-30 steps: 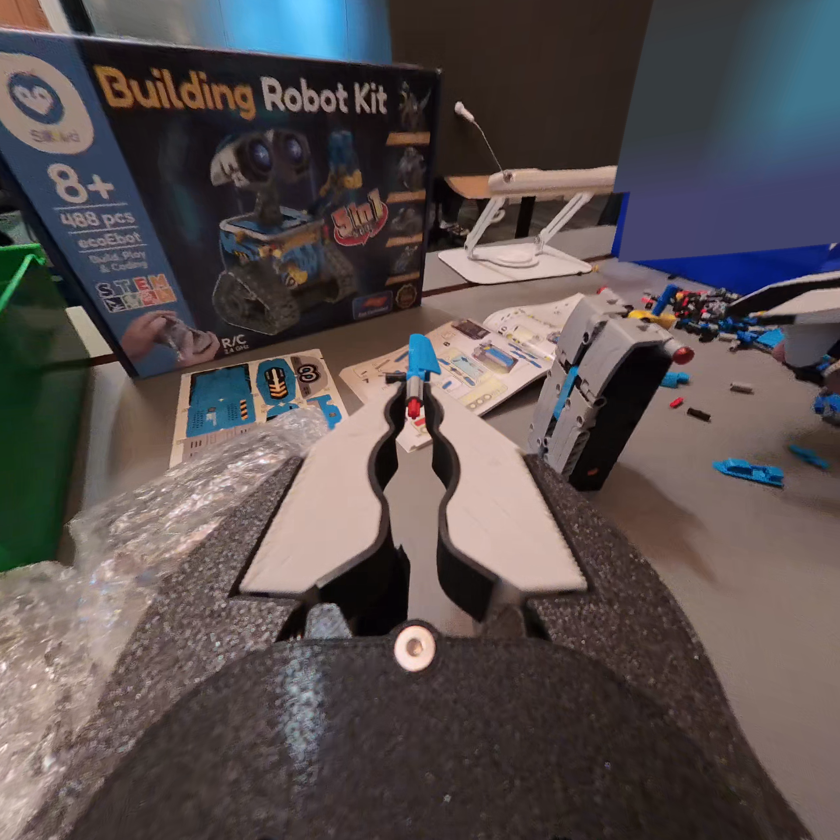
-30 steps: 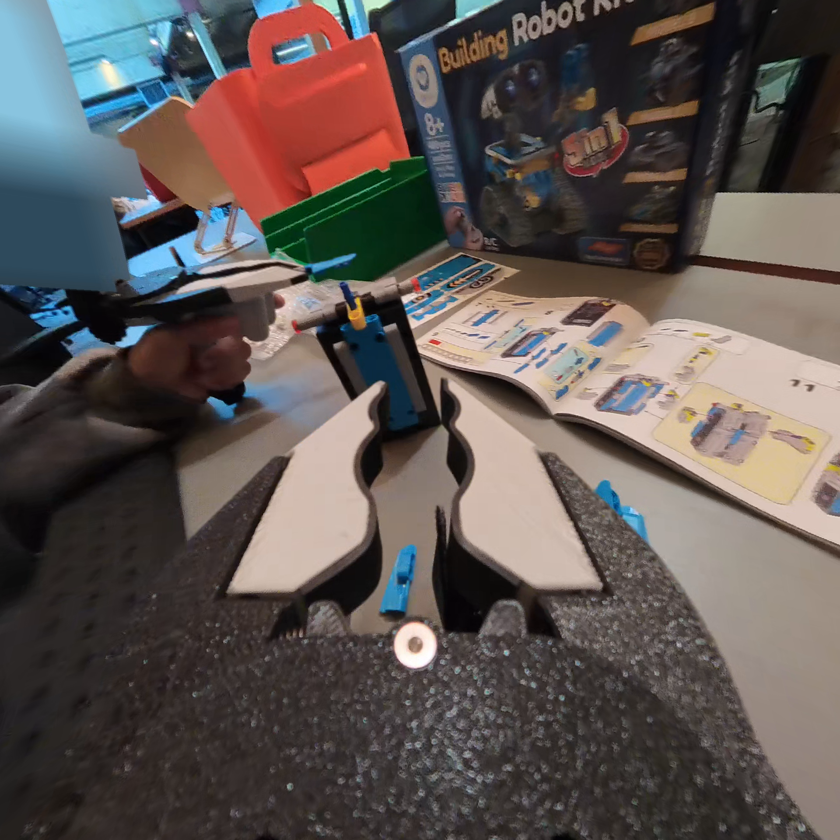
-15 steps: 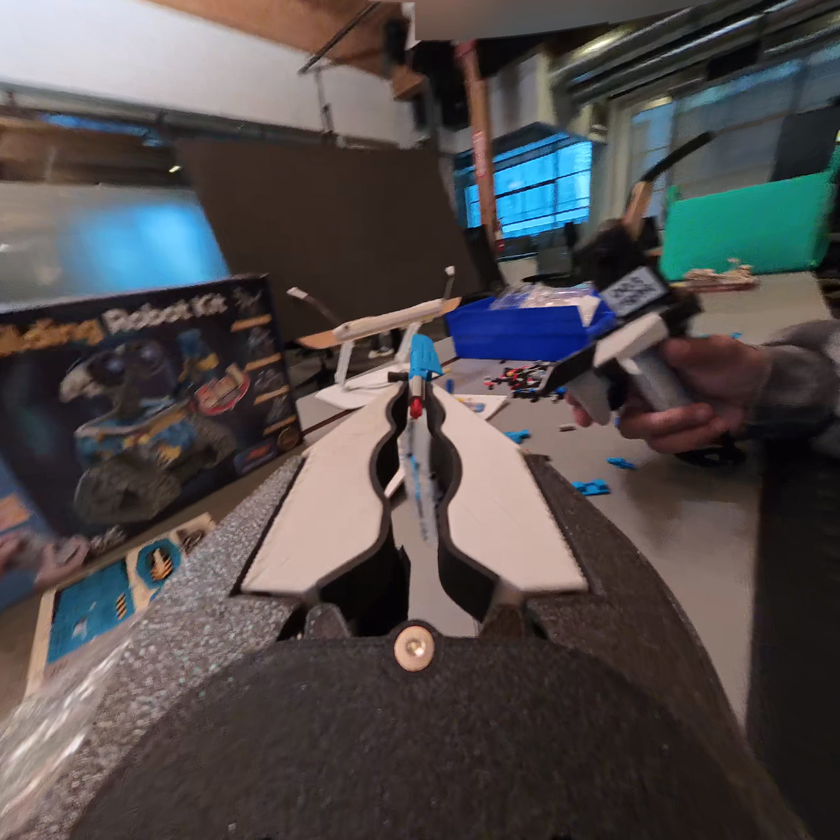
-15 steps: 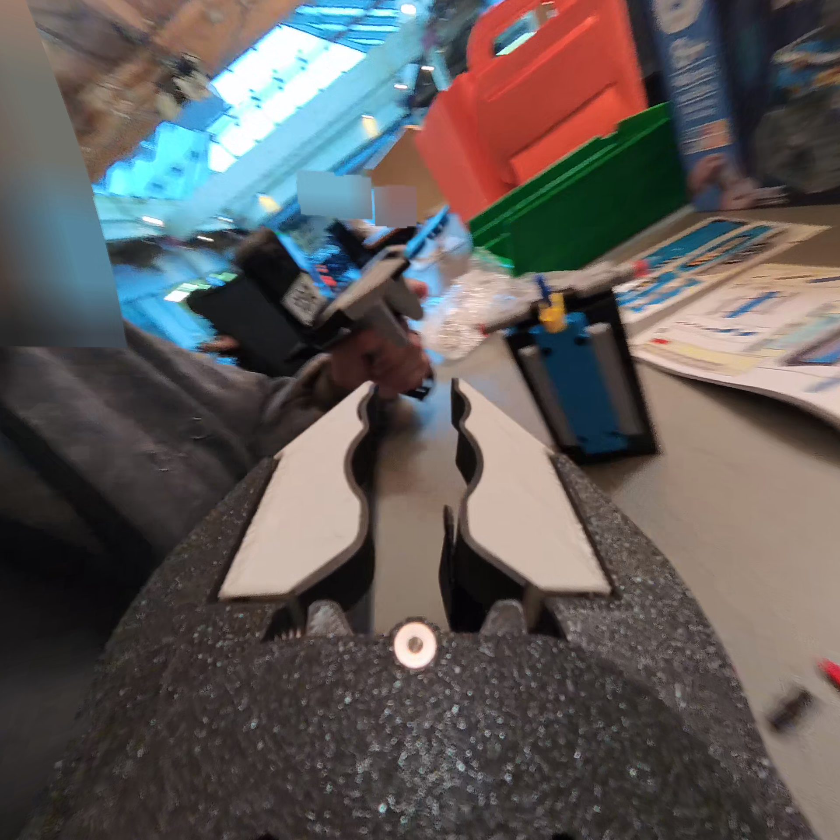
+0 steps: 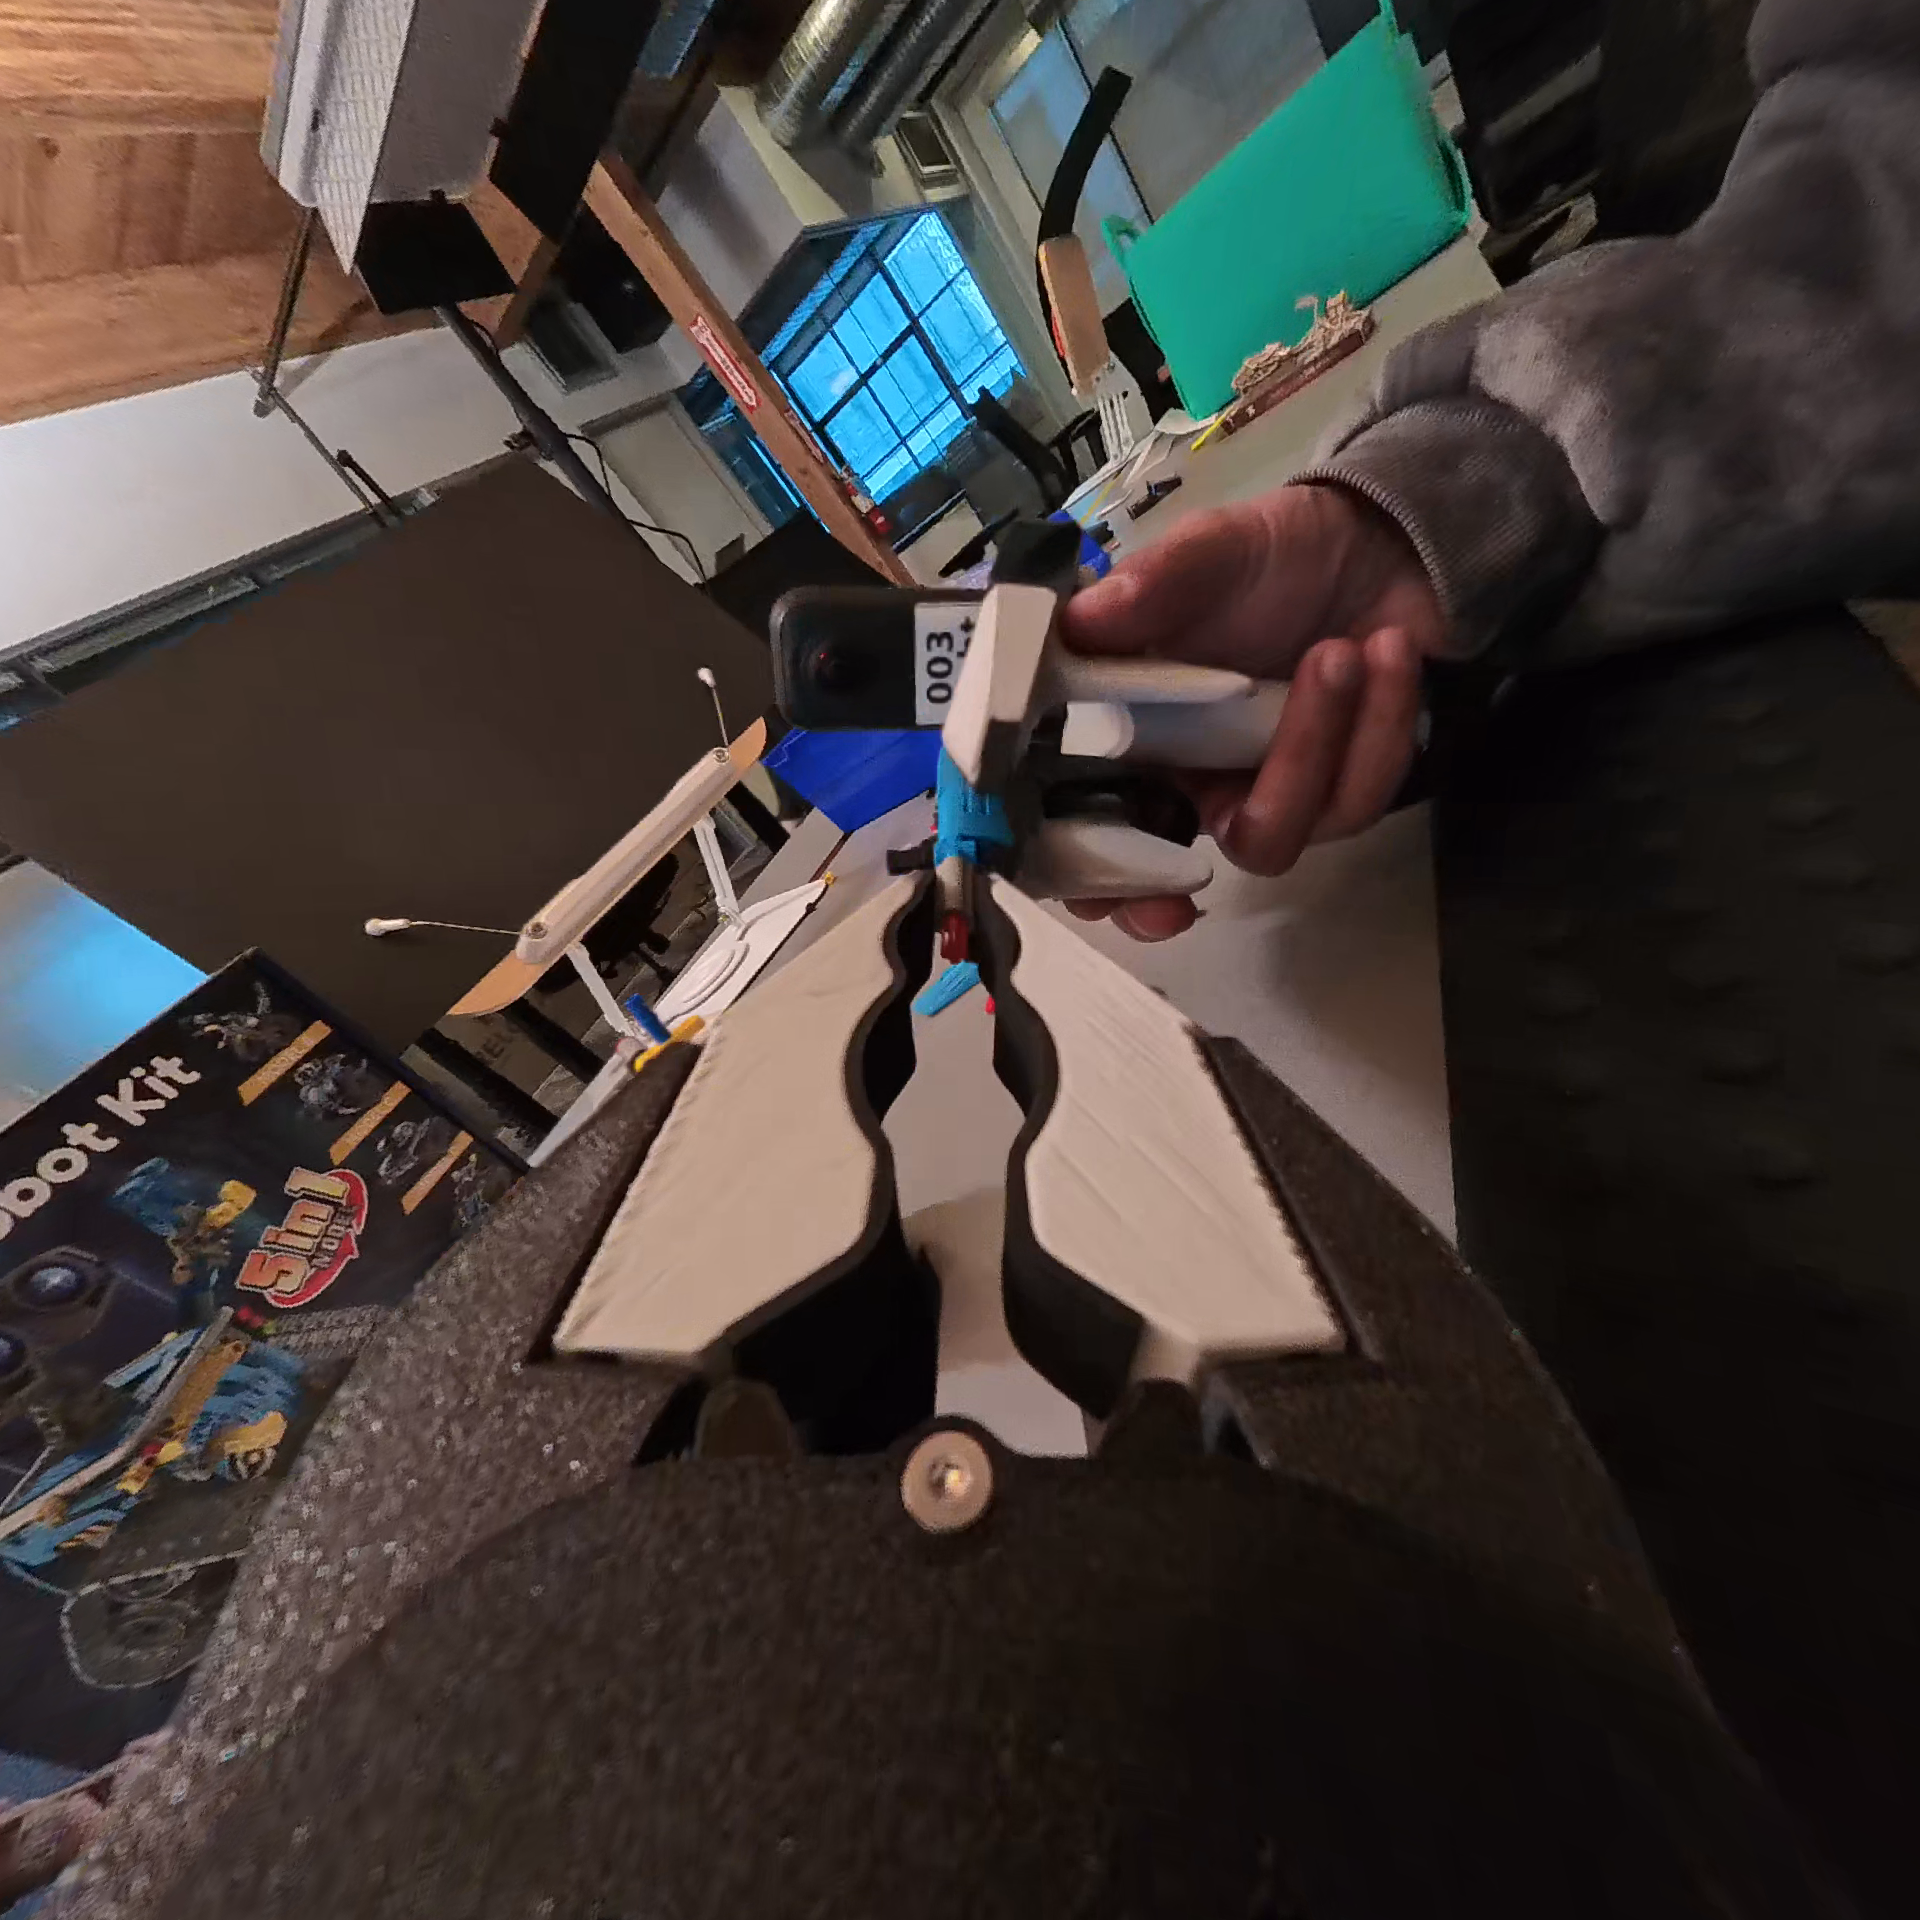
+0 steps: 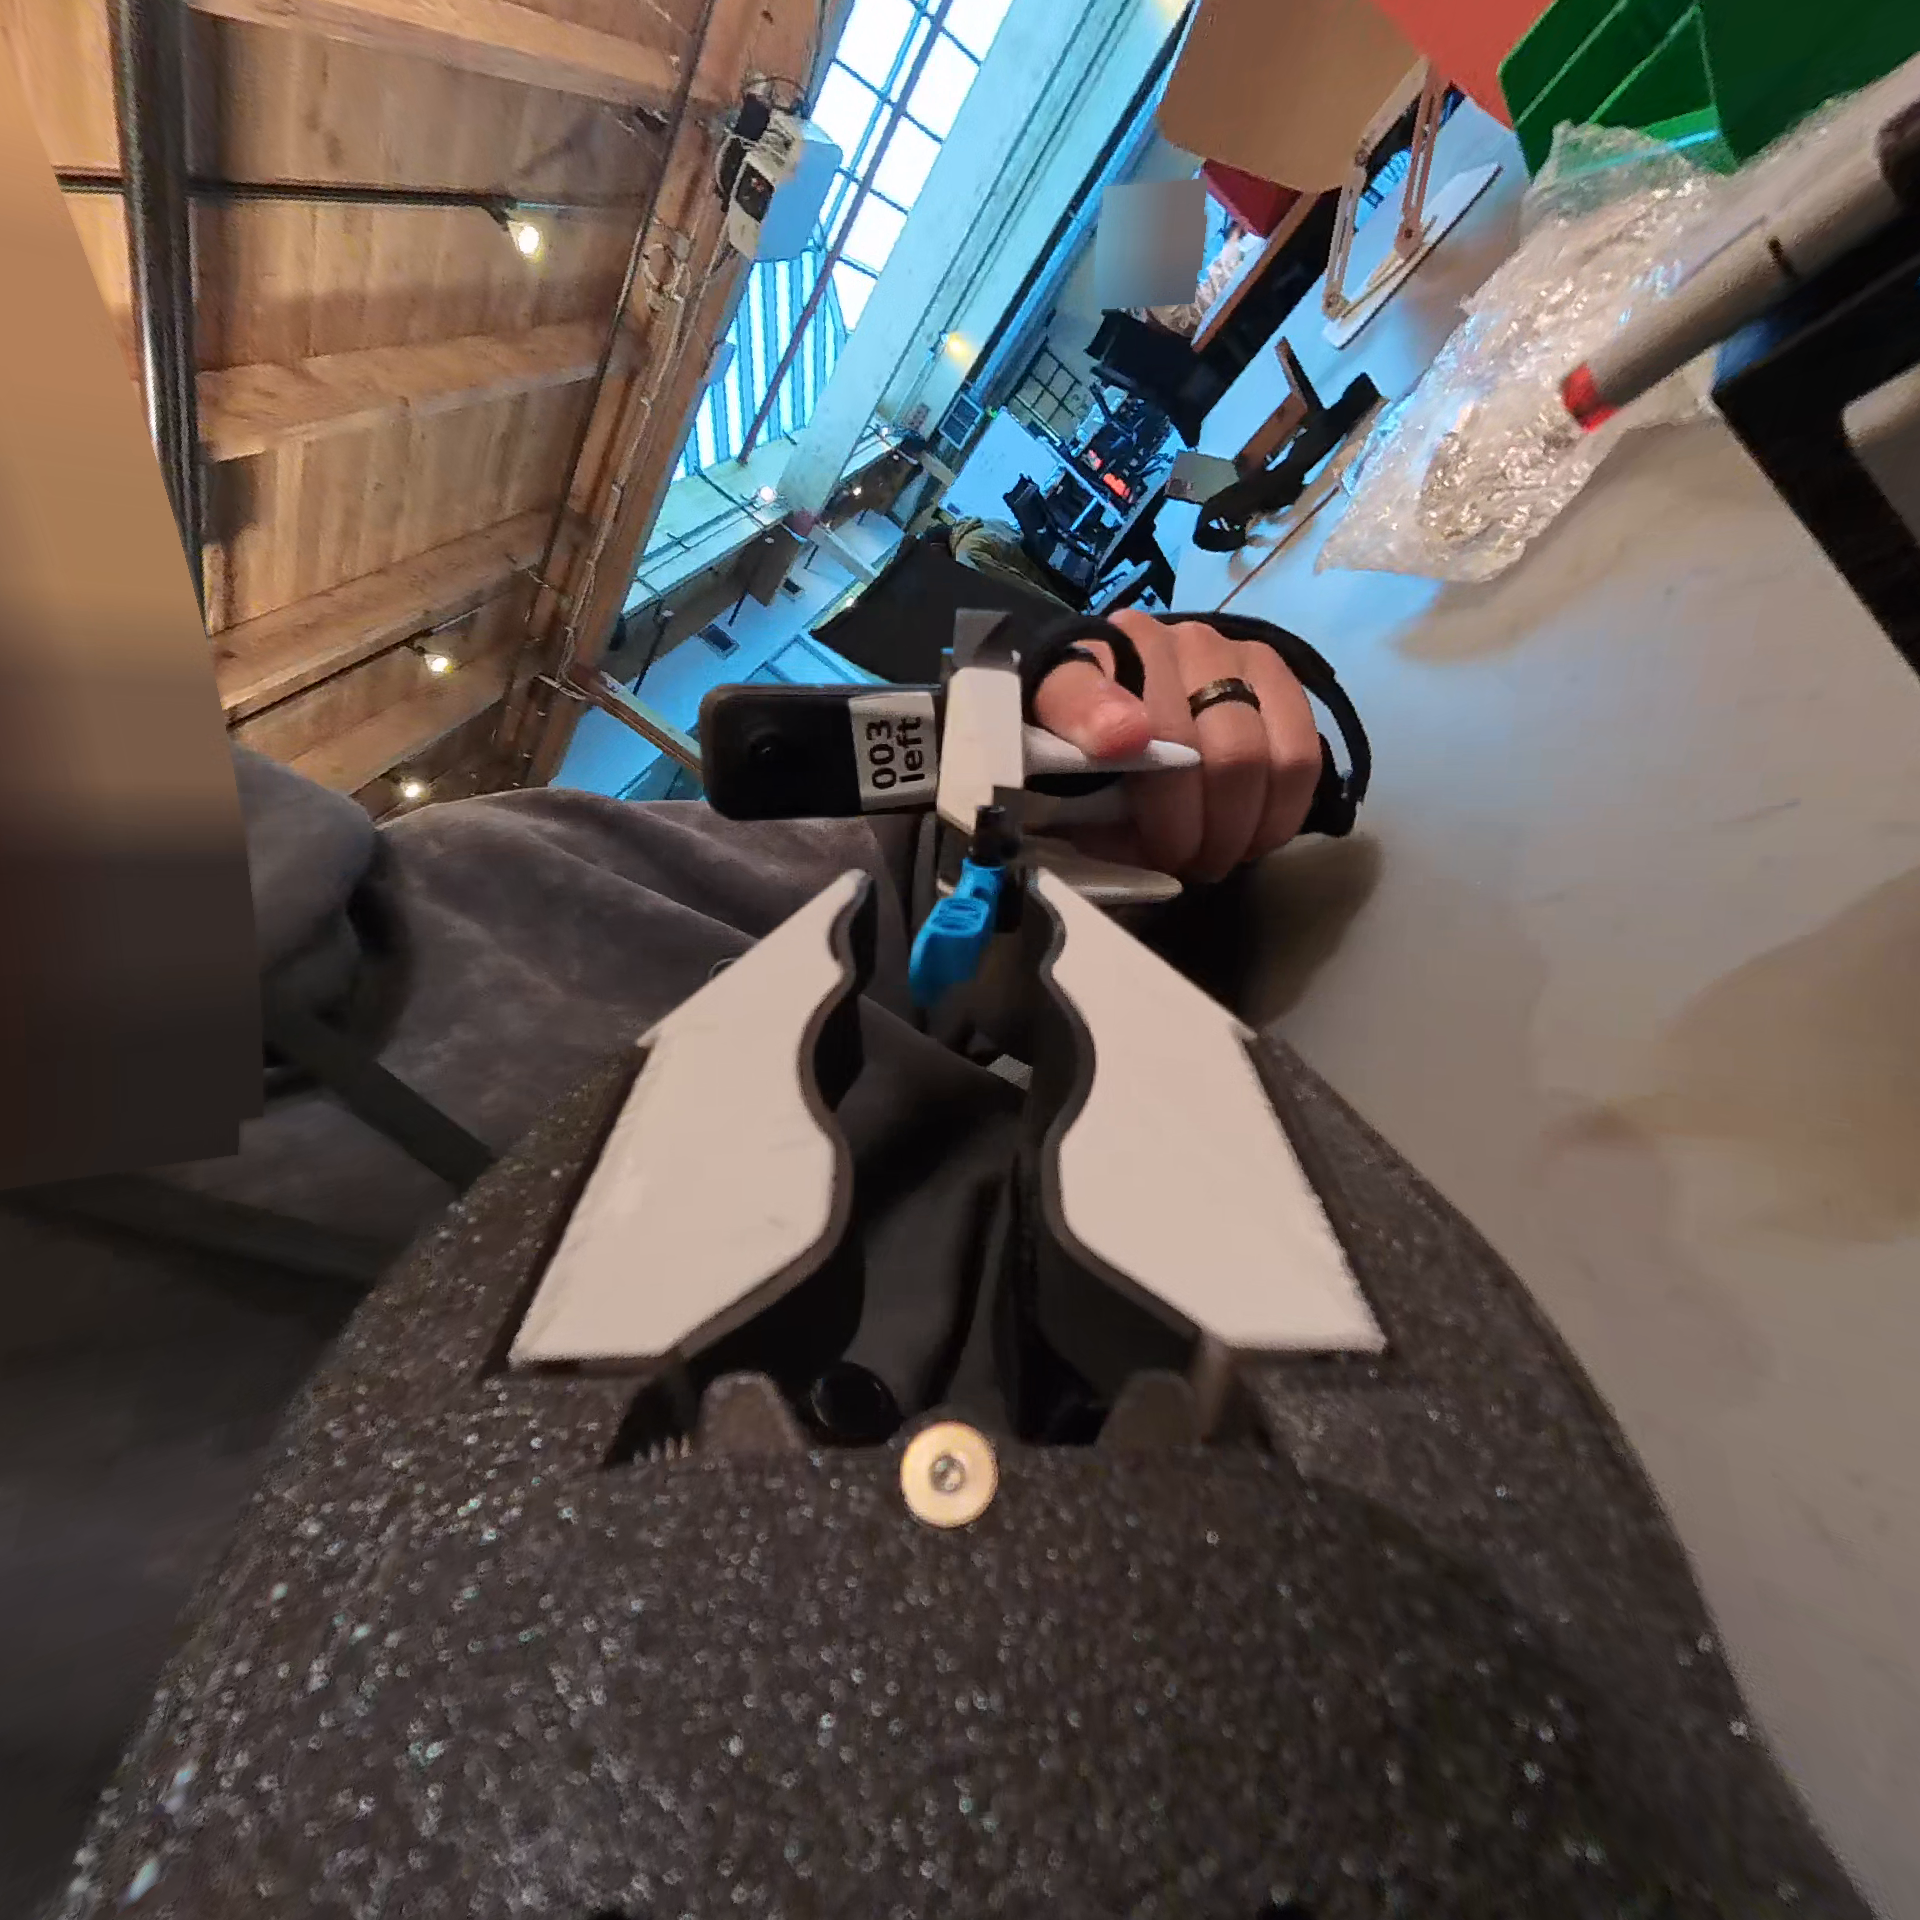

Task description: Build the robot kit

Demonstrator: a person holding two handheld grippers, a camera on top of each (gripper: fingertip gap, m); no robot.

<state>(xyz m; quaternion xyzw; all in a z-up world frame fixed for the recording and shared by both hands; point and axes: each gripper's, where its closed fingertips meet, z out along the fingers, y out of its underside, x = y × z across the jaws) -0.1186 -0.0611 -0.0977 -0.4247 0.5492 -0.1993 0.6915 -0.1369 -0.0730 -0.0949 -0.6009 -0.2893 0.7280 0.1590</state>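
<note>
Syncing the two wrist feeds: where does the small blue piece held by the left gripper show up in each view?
Left wrist view: blue piece sits just above centre, pinched at the tips of the left gripper.
Right wrist view: blue piece is at centre, sticking out of the far left gripper, between the open fingers of the right gripper.
Shared landmark: the grey tabletop.

My left gripper (image 5: 958, 904) faces my right gripper (image 6: 951, 930) above the grey table (image 5: 1330, 997), a small blue plastic piece (image 5: 966, 821) between their tips. Left of my left tongs stands the dark printed kit box (image 5: 187, 1247); crinkled clear plastic wrap (image 6: 1538, 416) lies behind, right.
</note>
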